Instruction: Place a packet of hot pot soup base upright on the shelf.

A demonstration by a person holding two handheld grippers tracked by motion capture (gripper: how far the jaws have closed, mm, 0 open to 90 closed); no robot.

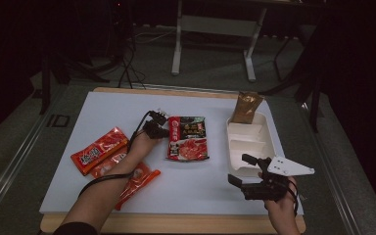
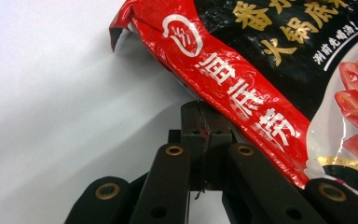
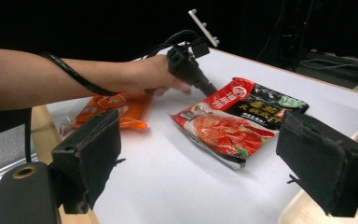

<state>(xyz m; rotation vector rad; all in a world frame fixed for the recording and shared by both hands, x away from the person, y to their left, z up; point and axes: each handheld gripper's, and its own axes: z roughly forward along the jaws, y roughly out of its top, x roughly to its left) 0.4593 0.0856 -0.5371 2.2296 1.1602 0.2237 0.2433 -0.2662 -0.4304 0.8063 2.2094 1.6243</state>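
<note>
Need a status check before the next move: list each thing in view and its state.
left gripper: shut on red-and-black packet's edge
right gripper: open, empty
red-and-black packet: lying flat, sealed
white tray: empty
brown pouch: upright at tray's far end
orange packets: lying flat

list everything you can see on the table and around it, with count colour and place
soup base packet: 1, red and black with tomato picture, middle of the table
snack packets: 3, orange-red, left side of the table, partly under the left forearm
brown pouch: 1, brown, standing at the far end of the tray
tray: 1, white with compartments, right side of the table
table: 1, white top with wooden edge, centre
desk frame: 1, pale grey legs, on the floor behind the table
left gripper: 1, black, jaws shut on the left edge of the soup base packet
right gripper: 1, black with a grey plate, jaws open, near front corner of the tray
</note>
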